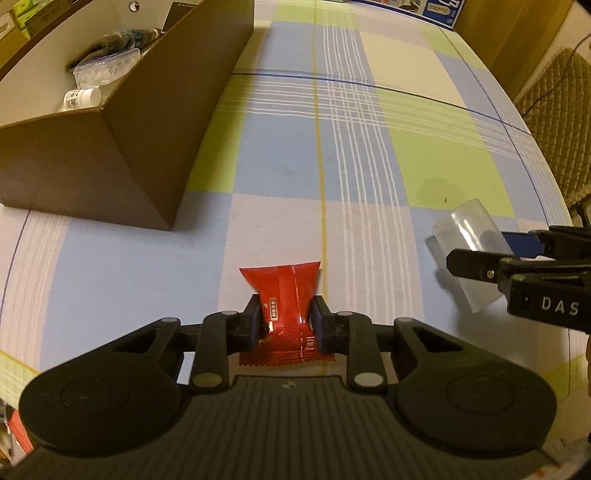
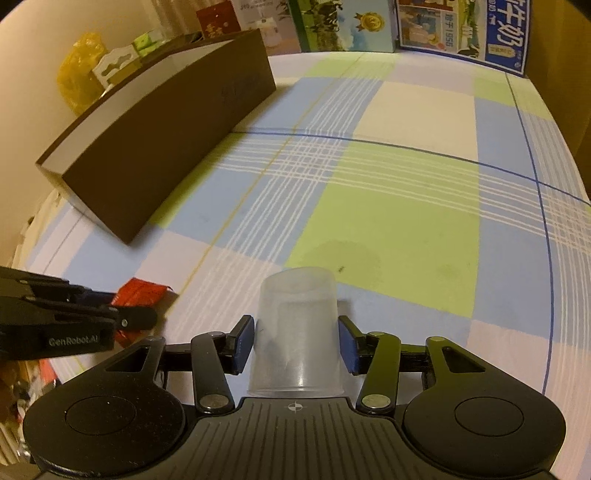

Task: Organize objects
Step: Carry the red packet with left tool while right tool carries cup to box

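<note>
My left gripper (image 1: 286, 319) is shut on a red snack packet (image 1: 286, 295), squeezed at its middle, low over the checked tablecloth. My right gripper (image 2: 295, 343) is closed around a clear plastic cup (image 2: 297, 332) lying on its side, both blue pads against its walls. The cup (image 1: 465, 243) and the right gripper (image 1: 517, 266) also show at the right of the left wrist view. The red packet (image 2: 142, 295) and the left gripper (image 2: 92, 317) show at the left of the right wrist view. A brown cardboard box (image 1: 110, 140) stands open at the far left.
The box holds a white bottle (image 1: 83, 98), a clear plastic container (image 1: 107, 70) and a knitted item (image 1: 125, 38). Printed cartons (image 2: 461, 29) line the table's far edge. A yellow bag (image 2: 79, 70) sits behind the box (image 2: 166, 147). A chair (image 1: 554, 110) stands at the right.
</note>
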Tool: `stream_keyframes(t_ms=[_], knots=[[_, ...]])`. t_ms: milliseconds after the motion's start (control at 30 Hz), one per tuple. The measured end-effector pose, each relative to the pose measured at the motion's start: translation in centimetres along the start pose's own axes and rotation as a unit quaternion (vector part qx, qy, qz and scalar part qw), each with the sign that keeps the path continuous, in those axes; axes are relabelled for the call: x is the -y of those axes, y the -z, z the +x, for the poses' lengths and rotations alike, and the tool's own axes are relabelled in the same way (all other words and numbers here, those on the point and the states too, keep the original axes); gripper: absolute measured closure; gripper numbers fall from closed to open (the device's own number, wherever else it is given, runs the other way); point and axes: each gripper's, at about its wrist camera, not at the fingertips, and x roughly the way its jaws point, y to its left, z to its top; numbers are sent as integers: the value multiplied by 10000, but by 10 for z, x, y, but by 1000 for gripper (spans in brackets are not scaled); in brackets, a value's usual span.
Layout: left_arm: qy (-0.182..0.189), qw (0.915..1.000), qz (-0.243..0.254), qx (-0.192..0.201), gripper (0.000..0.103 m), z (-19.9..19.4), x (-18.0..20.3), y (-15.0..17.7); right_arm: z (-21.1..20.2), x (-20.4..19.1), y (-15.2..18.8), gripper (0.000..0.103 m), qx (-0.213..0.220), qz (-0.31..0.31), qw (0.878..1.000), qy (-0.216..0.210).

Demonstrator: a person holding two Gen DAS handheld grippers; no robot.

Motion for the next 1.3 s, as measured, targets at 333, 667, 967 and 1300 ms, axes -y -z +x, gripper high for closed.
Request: stream_keyframes(t_ms=[333, 667, 967, 1300], knots=[[228, 9993, 251, 172, 80, -22, -27, 2, -7, -31, -3, 58, 98, 288, 9995, -26], [367, 9976, 223, 544, 80, -69, -71, 5, -19, -70, -22, 58, 323, 352, 9983, -338], [248, 9928, -80, 1169, 80, -122, -131, -18, -24, -127, -66, 58, 763, 77, 9930, -894], [-94, 9849, -85, 1728, 80, -133, -184, -84, 1, -184, -135, 58, 1170, -124, 9868, -1112]])
